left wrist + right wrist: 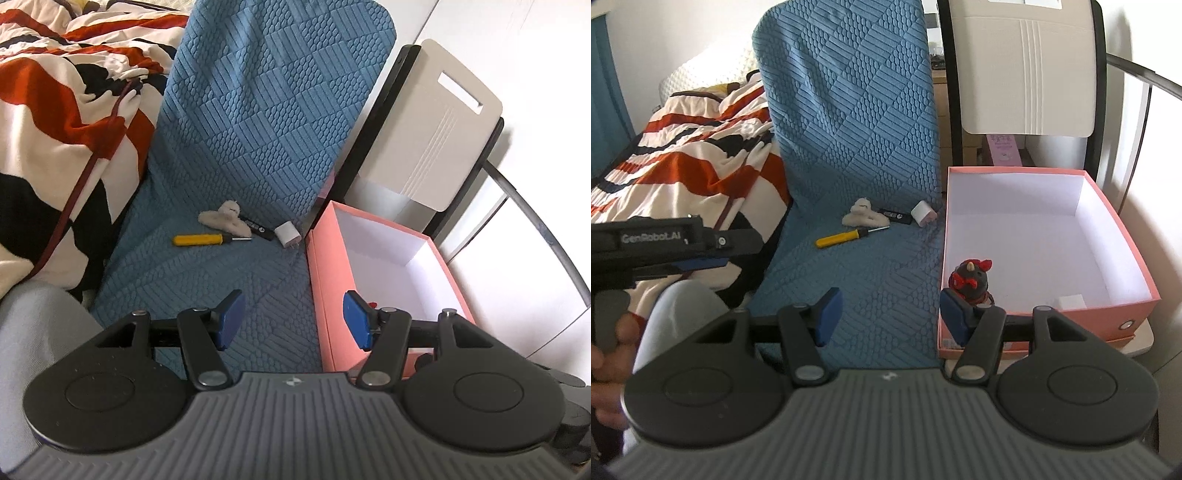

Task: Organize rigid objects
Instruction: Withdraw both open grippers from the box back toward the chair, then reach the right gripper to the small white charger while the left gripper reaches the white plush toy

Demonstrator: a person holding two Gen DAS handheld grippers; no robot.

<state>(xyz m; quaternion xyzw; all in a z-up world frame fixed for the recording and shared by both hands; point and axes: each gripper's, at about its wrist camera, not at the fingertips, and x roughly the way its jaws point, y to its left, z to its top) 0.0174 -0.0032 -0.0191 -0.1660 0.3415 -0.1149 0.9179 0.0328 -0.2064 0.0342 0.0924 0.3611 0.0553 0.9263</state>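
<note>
Screwdriver (pixel 849 236), left of the box (pixel 1123 266), looks light and stiff, best gripped by its yellow handle; both grippers (pixel 293 319) (pixel 890 314) are held wide apart, empty.

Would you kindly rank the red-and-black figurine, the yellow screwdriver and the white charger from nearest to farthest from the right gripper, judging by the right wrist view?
From the right gripper:
1. Red-and-black figurine, in the pink box, right.
2. Yellow screwdriver, on the blue cover, ahead-left.
3. White charger, farthest, beside the box.

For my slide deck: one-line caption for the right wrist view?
Open right gripper faces screwdriver on blue mat; figurine in pink box.
</note>
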